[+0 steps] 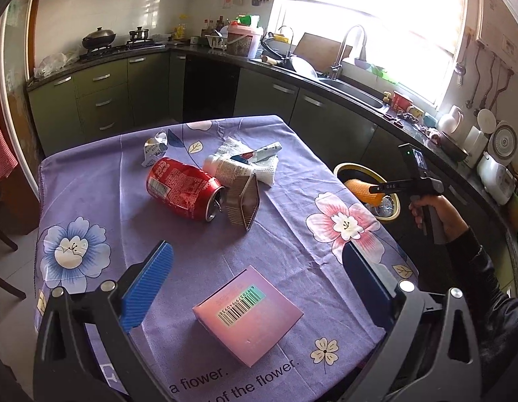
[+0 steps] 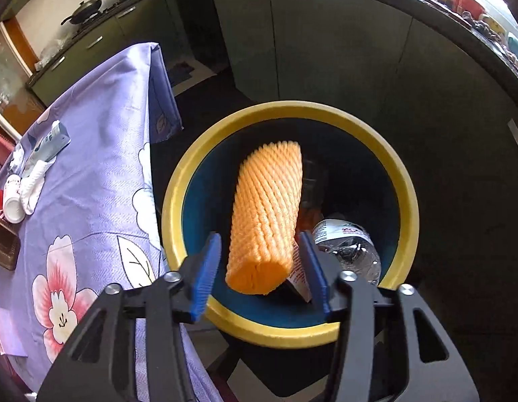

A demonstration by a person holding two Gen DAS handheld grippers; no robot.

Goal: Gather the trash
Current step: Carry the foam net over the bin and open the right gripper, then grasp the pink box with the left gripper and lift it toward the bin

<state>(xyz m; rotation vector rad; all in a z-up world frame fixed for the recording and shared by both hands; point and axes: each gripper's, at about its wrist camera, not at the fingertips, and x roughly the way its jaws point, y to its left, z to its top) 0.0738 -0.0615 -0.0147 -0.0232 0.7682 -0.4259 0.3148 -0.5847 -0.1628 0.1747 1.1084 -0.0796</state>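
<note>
A home kitchen: gas stove (image 1: 124, 47) with wok (image 1: 98, 38), sink (image 1: 356, 92), green cabinets (image 1: 101, 100).

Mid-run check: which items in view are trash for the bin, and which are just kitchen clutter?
Job items: orange foam net, yellow-rimmed bin, red can, pink box, crumpled wrapper, tube on tissue, brown tray.

Lying about: wok, faucet, rice cooker.

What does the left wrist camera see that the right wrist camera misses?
Only the left view shows the pink box between the open left gripper, plus the sink. Only the right view shows the inside of the bin, with a plastic bottle at the bottom. Both show the orange foam net over the bin, between the right gripper's parted fingers, and the purple tablecloth.
</note>
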